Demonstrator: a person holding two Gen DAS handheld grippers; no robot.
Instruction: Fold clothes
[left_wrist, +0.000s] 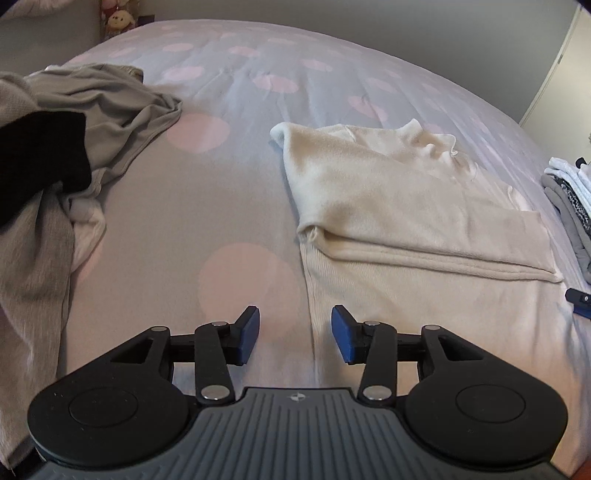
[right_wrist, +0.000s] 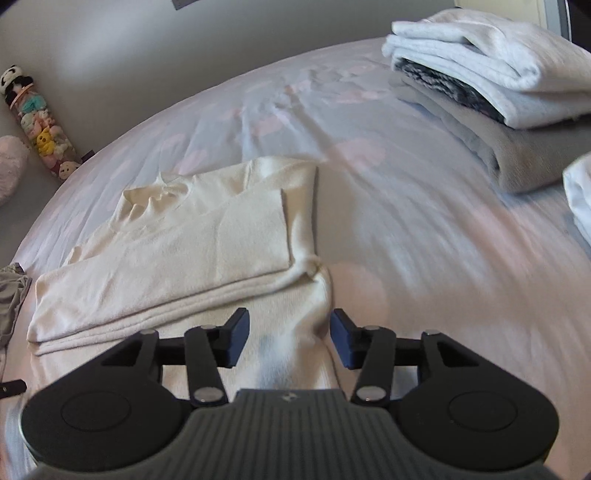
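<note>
While both claws hang over the bed, each view reads as follows.

Left wrist view
- Left claw (left_wrist: 294, 334): jaws parted, nothing between the blue pads; bedsheet (left_wrist: 207, 192) and the sweater's left edge lie below the gap.
- Cream sweater (left_wrist: 406, 206): right of centre, partly folded, one sleeve laid across the body.
- Unfolded pile (left_wrist: 66, 122): grey, black and white garments, left edge of the frame.
- Folded stack (left_wrist: 569, 195): right edge.
- Plush toy (left_wrist: 119, 20): top left.

Right wrist view
- Right claw (right_wrist: 290, 338): jaws apart, pads not pressing; the sweater's lower right corner lies under the gap, blurred.
- Cream sweater (right_wrist: 192, 243): left of centre, flat on the bedsheet (right_wrist: 424, 229).
- Folded stack (right_wrist: 491, 85): upper right.
- Toys (right_wrist: 40, 129): upper left.
</note>
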